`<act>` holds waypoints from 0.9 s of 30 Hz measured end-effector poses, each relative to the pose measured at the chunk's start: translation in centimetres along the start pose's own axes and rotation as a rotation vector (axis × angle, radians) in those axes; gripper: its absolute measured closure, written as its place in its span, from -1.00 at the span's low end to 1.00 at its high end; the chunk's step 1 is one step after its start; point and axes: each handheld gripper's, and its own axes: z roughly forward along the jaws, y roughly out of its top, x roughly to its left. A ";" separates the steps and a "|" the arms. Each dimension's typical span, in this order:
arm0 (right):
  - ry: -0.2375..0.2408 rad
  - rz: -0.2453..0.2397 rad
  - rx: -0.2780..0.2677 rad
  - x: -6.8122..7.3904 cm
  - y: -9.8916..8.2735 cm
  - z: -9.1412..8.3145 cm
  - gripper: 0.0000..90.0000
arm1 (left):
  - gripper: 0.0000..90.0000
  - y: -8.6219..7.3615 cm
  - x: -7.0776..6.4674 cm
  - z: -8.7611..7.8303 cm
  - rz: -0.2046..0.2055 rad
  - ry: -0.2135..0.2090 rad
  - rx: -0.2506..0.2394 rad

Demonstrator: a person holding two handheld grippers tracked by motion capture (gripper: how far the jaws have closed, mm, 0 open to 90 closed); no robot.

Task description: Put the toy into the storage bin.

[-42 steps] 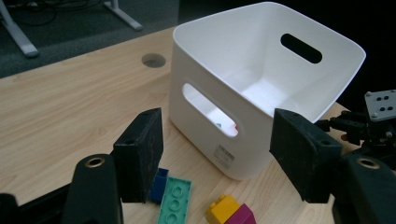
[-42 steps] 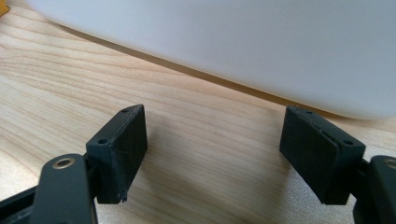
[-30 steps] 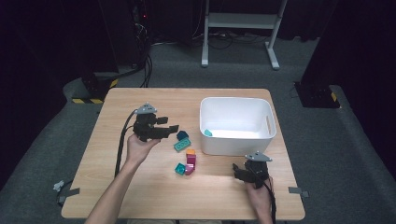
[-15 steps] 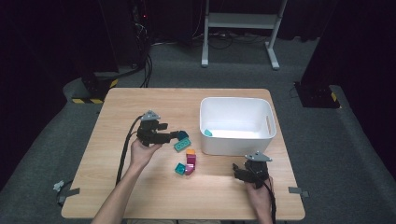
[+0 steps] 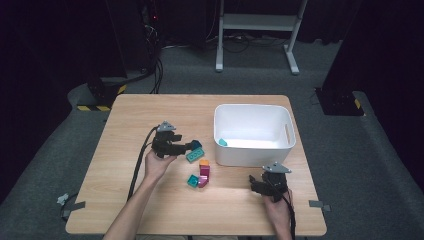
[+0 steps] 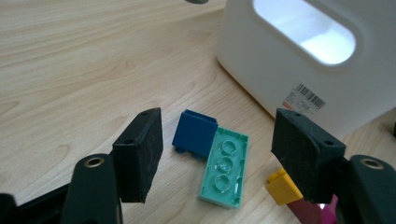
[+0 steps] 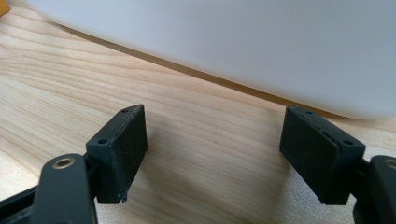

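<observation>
**Left gripper lines up on the green plate**

Nearest the person, the right gripper (image 5: 256, 186) sits low on the table (image 5: 130, 120), jaws spread wide with bare wood between them; just beyond its tips runs the white wall of the bin (image 7: 233, 42); it looks parked, out of the working hand's way.

Over to the left gripper (image 5: 190, 146); jaws apart, nothing pinched, and framed right between them lies the green plate (image 6: 223, 166), studs up, flat on the wood; touching its far-left edge is the blue brick (image 6: 194, 133), closer to the left jaw; the wide stance looks chosen to straddle the plate's width, though the blue brick's closeness could make it a two-piece catch.

Just inside the right jaw peeks an orange brick (image 6: 281, 186) on a magenta piece (image 6: 308, 212), near enough to snag; from above a teal brick (image 5: 193, 180) rests beside that stack.

Farther ahead of the tips stands the bin, handle slot facing the gripper; one teal piece (image 5: 222, 142) lies inside, so I'd judge the plate is bound there too.
</observation>
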 end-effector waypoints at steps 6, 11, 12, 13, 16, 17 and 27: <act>0.000 0.000 0.000 0.0 0.0 0.0 -0.49 | -0.25 -0.2 0.3 1.0 -0.006 0.010 0.000; 0.000 0.000 0.000 0.0 0.0 0.0 -0.49 | -0.24 -0.5 0.6 2.0 -0.011 0.014 0.011; 0.000 0.000 0.000 0.0 0.0 0.0 -0.49 | -0.23 -0.5 0.6 2.2 -0.010 0.018 0.009; 0.000 0.000 0.000 0.0 0.0 0.0 -0.49 | -0.23 -0.6 0.6 2.3 -0.011 0.019 0.008; 0.000 0.000 0.000 0.0 0.0 0.0 -0.49 | -0.22 -0.6 0.6 2.6 -0.013 0.019 0.010; 0.000 0.000 0.000 0.0 0.0 0.0 -0.49 | -0.22 -0.6 0.6 2.9 -0.002 0.025 0.013; 0.000 0.002 0.000 0.0 0.0 0.0 -0.49 | -0.14 -0.8 0.4 4.3 0.017 0.028 0.013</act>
